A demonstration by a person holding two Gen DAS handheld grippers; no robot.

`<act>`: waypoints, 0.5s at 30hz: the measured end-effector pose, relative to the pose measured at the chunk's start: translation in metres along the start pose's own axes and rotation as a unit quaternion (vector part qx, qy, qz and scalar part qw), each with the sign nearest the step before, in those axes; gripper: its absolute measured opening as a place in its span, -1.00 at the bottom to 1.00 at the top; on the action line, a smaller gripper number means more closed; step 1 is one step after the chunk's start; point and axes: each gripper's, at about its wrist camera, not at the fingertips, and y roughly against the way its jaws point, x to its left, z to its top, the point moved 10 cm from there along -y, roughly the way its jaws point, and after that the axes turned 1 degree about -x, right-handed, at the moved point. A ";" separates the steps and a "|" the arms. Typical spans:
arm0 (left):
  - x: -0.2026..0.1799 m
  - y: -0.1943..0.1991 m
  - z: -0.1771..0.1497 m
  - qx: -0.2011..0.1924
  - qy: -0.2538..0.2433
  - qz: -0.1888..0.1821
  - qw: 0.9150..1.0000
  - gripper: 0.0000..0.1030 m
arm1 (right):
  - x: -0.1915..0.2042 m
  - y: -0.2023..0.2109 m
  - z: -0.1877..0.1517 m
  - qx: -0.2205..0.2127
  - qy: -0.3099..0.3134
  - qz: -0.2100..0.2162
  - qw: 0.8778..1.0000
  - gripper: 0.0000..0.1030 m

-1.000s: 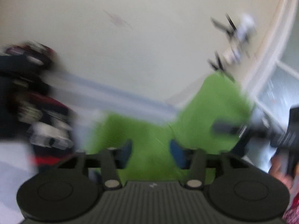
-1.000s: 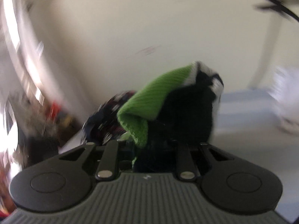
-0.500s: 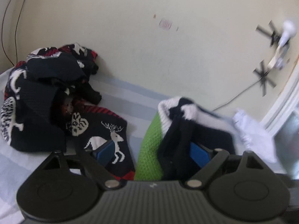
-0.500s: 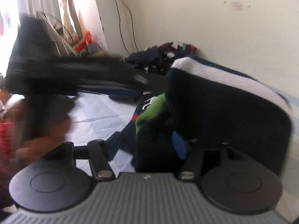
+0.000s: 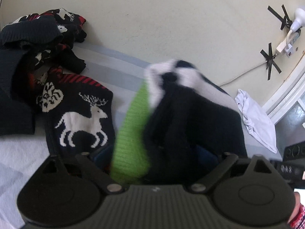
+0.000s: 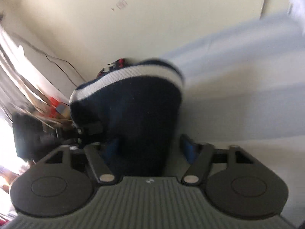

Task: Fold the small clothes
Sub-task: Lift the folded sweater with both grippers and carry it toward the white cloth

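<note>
The small knit sweater [image 5: 190,118], navy with a white stripe and a bright green panel, stands bunched up directly in front of the left claw [image 5: 153,154] and fills the space between its fingers. That claw is released. Its jaws have just swung wide and then eased in slightly, and the cloth sits loose between them. The green panel lies just inside the blue pad [image 5: 100,156] on the claw's left, while navy folds cover most of the opposite pad.

The right claw [image 6: 150,145] faces the same sweater [image 6: 137,103] from another side, and here only the navy body and white stripe show. This claw is released too. Its jaws have just parted and then drawn in a little. The cloth lies against the pad on its left, and the blue pad [image 6: 187,150] on its right stands clear of the cloth.

The sweater rests on a pale striped sheet [image 5: 118,64] against a cream wall [image 5: 133,19].

Only the left wrist view shows what lies around it. A dark reindeer sweater [image 5: 82,114] lies flat just left of the claw, a heap of dark knitwear [image 5: 38,30] is farther left by the wall, and a crumpled white cloth [image 5: 255,118] is off to the right.

Only the right wrist view shows the bright curtain [image 6: 19,66] on the left. It also shows a dark blurred shape [image 6: 89,127] touching the sweater's left edge, too smeared to identify.
</note>
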 end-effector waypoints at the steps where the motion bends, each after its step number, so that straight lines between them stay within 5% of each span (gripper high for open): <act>1: -0.006 -0.001 -0.002 0.006 -0.002 -0.005 1.000 0.68 | -0.001 -0.003 0.003 -0.004 -0.015 0.001 1.000 -0.01; 4: -0.036 -0.007 -0.008 0.014 -0.017 -0.013 1.000 0.73 | 0.011 0.011 0.008 -0.025 0.007 0.005 1.000 -0.26; 10: -0.138 -0.032 -0.035 0.055 -0.088 -0.087 0.991 0.76 | -0.008 0.105 0.003 -0.090 0.029 -0.035 0.995 -0.28; 15: -0.200 -0.056 -0.049 0.069 -0.156 -0.098 0.980 0.94 | -0.045 0.177 -0.011 -0.112 0.004 -0.092 0.989 -0.25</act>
